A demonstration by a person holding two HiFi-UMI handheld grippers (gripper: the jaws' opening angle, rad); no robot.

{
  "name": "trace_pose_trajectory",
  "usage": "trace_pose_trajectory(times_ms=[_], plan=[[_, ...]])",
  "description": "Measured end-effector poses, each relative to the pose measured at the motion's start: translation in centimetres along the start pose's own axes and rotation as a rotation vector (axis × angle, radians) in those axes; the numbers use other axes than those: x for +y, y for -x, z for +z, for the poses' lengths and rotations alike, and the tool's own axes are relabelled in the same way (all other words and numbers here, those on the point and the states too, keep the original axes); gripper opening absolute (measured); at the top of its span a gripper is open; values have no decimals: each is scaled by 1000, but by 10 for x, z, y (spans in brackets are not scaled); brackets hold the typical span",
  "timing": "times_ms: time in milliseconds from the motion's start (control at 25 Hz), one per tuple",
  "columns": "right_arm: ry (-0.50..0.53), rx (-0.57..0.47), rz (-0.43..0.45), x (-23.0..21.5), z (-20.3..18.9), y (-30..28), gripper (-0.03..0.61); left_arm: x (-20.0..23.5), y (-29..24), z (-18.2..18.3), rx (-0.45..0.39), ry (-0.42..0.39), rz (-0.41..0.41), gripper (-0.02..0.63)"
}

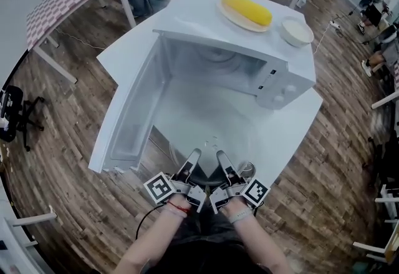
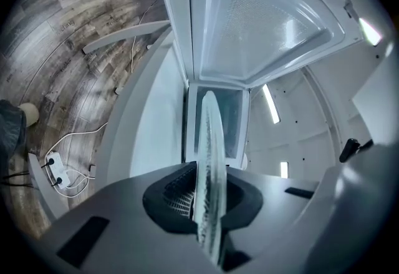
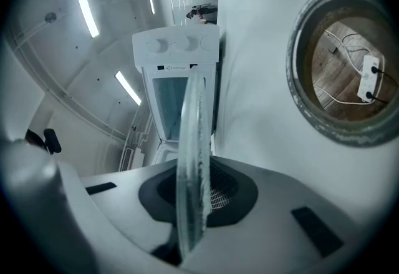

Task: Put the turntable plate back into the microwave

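The clear glass turntable plate (image 1: 209, 122) hangs level in front of the open white microwave (image 1: 277, 76), its far part reaching toward the cavity mouth. My left gripper (image 1: 192, 155) and right gripper (image 1: 223, 156) sit side by side at its near rim, both shut on it. In the left gripper view the plate (image 2: 209, 154) stands edge-on, clamped in my left gripper (image 2: 206, 204), with the microwave door (image 2: 262, 17) above. In the right gripper view the plate (image 3: 192, 135) is pinched in my right gripper (image 3: 196, 195), with the control panel (image 3: 177, 48) beyond.
The microwave door (image 1: 134, 110) swings wide open to the left. On top of the microwave lie a plate with a corn cob (image 1: 246, 9) and a white bowl (image 1: 296, 31). The white table (image 1: 299, 135) has a round cable hole (image 3: 346, 73) near my right gripper. Wooden floor lies around.
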State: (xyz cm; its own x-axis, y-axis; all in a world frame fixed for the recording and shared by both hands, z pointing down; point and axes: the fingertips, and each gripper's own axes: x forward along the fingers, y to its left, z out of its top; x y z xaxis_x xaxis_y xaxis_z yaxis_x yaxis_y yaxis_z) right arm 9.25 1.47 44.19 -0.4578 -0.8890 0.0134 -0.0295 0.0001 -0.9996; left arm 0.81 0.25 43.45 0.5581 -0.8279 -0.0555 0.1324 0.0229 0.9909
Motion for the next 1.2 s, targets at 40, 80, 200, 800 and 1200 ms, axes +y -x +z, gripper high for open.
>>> trace_pose_trajectory(times_ms=[40, 80, 200, 800, 1200], plan=[[-1, -3, 1, -1, 1, -2, 41, 0, -3, 1, 4, -6, -1, 31], [-3, -6, 1, -1, 3, -4, 41, 0, -5, 2, 7, -13, -2, 31], [-2, -13, 3, -1, 6, -9, 41, 0, -11, 6, 13, -25, -8, 31], [7, -7, 14, 4, 22, -42, 41, -4, -40, 25, 0, -9, -16, 31], [17, -21, -12, -2, 41, -63, 41, 4, -67, 39, 15, -17, -4, 31]])
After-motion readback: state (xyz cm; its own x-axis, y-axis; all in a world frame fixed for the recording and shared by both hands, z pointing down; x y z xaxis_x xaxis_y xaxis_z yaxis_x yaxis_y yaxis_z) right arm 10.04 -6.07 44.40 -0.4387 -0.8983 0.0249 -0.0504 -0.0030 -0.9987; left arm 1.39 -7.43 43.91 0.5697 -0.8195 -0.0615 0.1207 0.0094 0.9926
